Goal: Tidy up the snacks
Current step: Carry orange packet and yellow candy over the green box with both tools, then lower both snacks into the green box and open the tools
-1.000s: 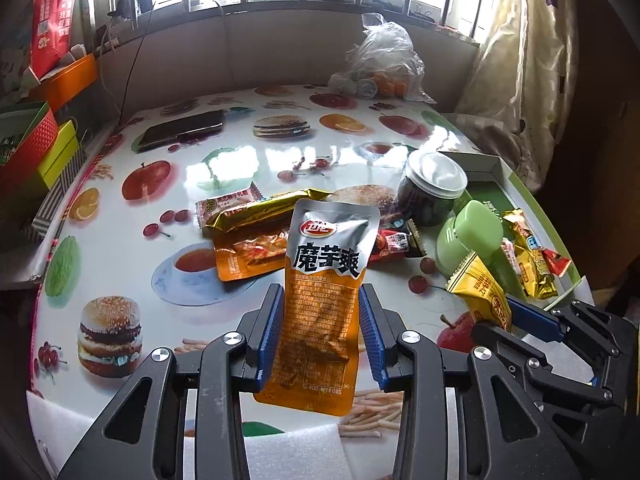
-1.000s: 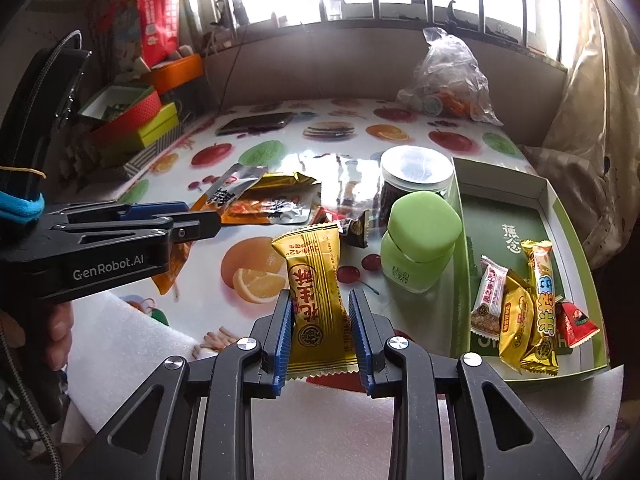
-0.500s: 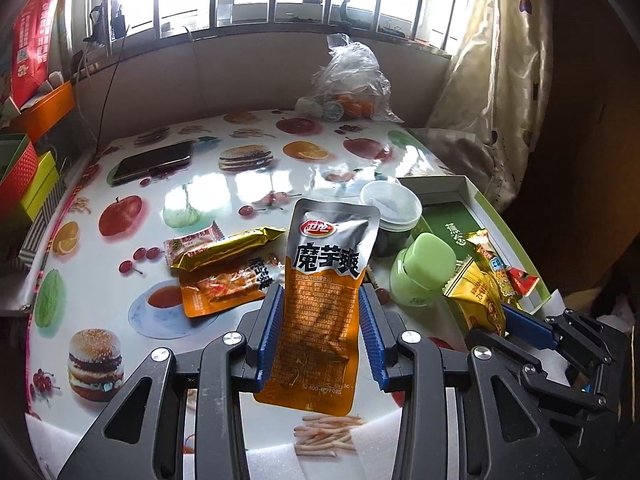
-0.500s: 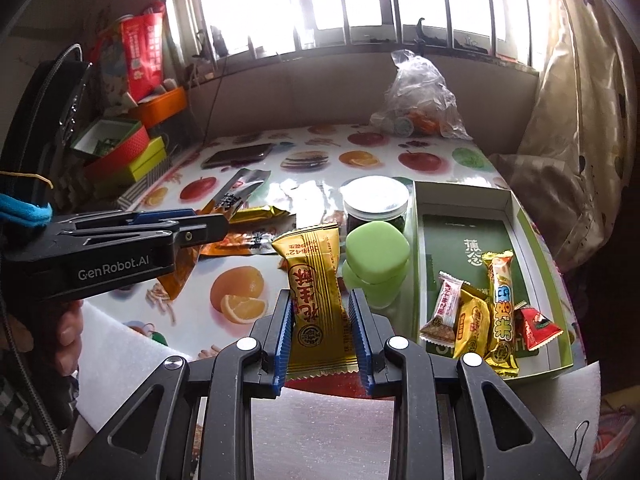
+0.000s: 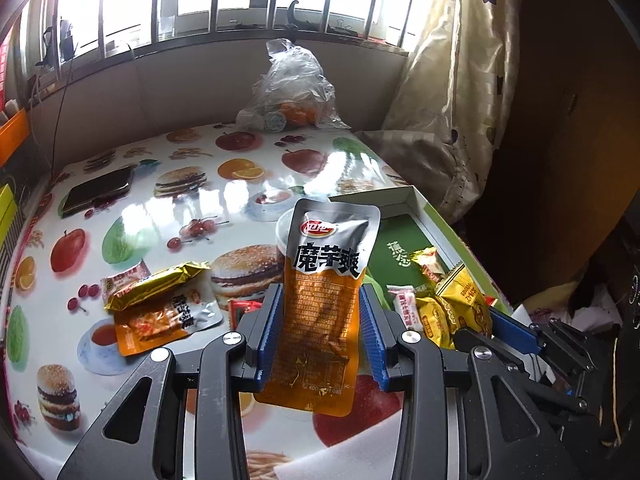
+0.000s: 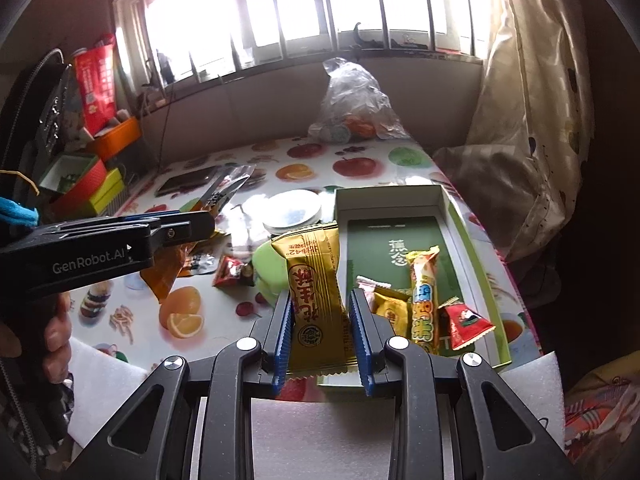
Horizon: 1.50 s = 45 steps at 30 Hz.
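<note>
1. A dark phone (image 5: pixel 98 192) lies flat at the far left of the counter (image 5: pixel 132 216), whose cover is printed with fruit and burgers.
2. A clear plastic bag (image 5: pixel 294 88) holding round items sits at the counter's far edge, under the barred window (image 6: pixel 304 8).
3. A patterned curtain (image 5: pixel 460 92) hangs at the right.
4. Coloured boxes (image 6: pixel 86 180) are stacked at the left.
</note>
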### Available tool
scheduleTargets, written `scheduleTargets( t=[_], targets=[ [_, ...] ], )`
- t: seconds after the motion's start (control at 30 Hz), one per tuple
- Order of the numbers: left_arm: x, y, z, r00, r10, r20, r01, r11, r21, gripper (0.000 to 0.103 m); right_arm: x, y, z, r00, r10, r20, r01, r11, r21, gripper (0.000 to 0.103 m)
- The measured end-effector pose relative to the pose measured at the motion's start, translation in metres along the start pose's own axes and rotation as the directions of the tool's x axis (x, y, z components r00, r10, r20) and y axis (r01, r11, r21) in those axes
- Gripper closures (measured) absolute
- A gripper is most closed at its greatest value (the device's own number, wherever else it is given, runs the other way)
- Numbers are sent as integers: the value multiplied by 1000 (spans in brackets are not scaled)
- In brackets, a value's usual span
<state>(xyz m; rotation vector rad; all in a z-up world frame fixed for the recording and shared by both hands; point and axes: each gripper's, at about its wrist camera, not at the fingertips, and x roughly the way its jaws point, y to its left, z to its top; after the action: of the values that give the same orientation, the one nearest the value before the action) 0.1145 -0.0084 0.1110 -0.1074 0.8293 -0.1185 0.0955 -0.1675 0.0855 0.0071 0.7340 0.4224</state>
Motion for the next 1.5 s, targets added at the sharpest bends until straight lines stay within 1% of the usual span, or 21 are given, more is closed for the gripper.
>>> scheduleTargets(
  t=[0.13,0.27,0.4,0.47,0.67,0.8,0.9,1.07,1.17,1.23,1.33,1.5],
  targets=[
    [9,-14,7,1000,-28,-9,28,999,20,64,2,-17,0,1000,-27,-4,27,999,28,77],
    [20,-23,15,998,-63,-30,63,998,11,64,9,-34,0,998,-58,-21,59,997,58,77],
    [34,-34,22,996,-78,-49,79,997,20,64,18,-50,-2,995,-89,-48,93,992,86,77],
    [43,-39,25,993,-96,-70,97,995,14,64,23,-55,-4,993,-102,-64,108,990,92,77],
    [67,-56,27,986,-115,-122,118,993,23,64,37,-71,-7,987,-125,-97,137,984,119,77],
    [79,-64,27,983,-119,-141,123,992,23,64,47,-77,-9,983,-140,-121,155,981,120,77],
    [91,-68,27,977,-126,-172,130,992,8,64,52,-81,-9,980,-153,-129,169,978,122,77],
    [104,-78,24,972,-125,-201,131,991,21,63,59,-87,-10,976,-165,-141,183,974,129,76],
    [108,-84,23,974,-102,-200,114,992,46,63,61,-89,-10,975,-173,-137,191,973,127,76],
    [113,-85,22,969,-114,-217,125,992,36,63,63,-91,-10,975,-172,-139,190,973,130,76],
    [118,-87,22,970,-94,-223,106,993,44,62,64,-91,-10,975,-177,-135,193,974,120,76],
    [127,-88,20,962,-106,-251,115,993,23,61,64,-91,-10,975,-180,-130,196,974,118,76]
  ],
)
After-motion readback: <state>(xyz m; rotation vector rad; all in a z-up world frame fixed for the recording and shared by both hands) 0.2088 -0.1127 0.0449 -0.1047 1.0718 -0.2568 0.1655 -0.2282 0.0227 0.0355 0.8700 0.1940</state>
